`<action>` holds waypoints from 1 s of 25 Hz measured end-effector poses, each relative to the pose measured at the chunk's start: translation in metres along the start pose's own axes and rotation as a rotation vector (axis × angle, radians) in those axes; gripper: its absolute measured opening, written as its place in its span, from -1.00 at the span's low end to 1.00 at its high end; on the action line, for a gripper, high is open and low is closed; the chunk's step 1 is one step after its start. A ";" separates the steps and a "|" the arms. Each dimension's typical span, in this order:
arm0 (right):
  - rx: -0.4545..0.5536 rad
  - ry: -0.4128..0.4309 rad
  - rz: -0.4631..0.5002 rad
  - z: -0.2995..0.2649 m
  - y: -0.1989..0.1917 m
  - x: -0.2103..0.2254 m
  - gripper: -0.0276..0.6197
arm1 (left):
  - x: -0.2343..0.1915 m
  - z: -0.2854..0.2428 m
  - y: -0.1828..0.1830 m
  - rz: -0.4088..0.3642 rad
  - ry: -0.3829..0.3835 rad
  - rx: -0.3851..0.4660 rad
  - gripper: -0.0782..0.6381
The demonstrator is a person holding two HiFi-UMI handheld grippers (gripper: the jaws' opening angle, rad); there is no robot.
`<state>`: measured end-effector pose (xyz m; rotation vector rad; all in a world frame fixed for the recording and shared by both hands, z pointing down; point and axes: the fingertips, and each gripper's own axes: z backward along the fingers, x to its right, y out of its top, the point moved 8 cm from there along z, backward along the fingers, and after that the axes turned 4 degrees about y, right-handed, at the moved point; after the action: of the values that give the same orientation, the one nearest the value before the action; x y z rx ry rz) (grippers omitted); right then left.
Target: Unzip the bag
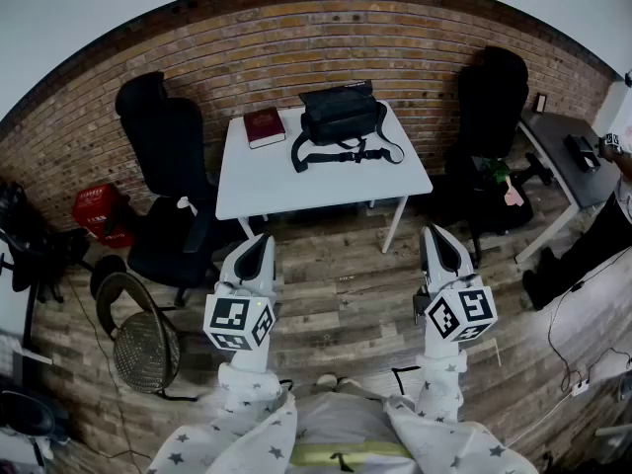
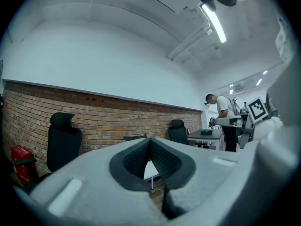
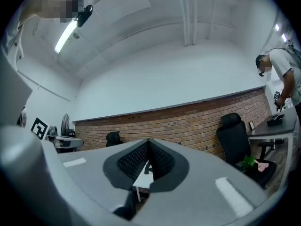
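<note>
A black bag (image 1: 342,115) with a loose strap (image 1: 348,152) lies on a white table (image 1: 296,181) against the brick wall, in the head view. Both grippers hang well short of the table, above the wooden floor. My left gripper (image 1: 260,242) is shut with nothing in it, and my right gripper (image 1: 435,235) is shut and empty too. In the left gripper view the gripper (image 2: 150,145) has its dark pads together, and the right gripper (image 3: 148,145) looks the same in its own view. A sliver of the white table (image 3: 141,177) shows between the right pads.
A dark red book (image 1: 264,125) lies on the table's left part. Black office chairs (image 1: 168,156) (image 1: 491,107) flank the table. A mesh chair (image 1: 138,339) and a red crate (image 1: 97,208) are at the left. A grey desk (image 1: 568,156) and a person (image 3: 282,79) are at the right.
</note>
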<state>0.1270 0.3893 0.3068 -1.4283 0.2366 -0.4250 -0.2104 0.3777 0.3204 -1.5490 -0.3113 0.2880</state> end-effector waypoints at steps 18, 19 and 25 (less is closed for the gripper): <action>0.013 0.041 -0.035 0.013 -0.002 0.023 -0.89 | 0.031 0.000 -0.002 -0.012 0.016 -0.005 -0.79; 0.014 0.043 -0.039 0.013 -0.004 0.025 -0.89 | 0.034 0.000 -0.003 -0.011 0.018 -0.007 -0.79; 0.016 0.059 -0.064 0.014 -0.007 0.034 -0.89 | 0.039 0.000 -0.010 0.004 0.039 -0.030 -0.79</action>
<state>0.1627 0.3870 0.3187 -1.4120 0.2349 -0.5210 -0.1744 0.3919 0.3310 -1.5831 -0.2831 0.2568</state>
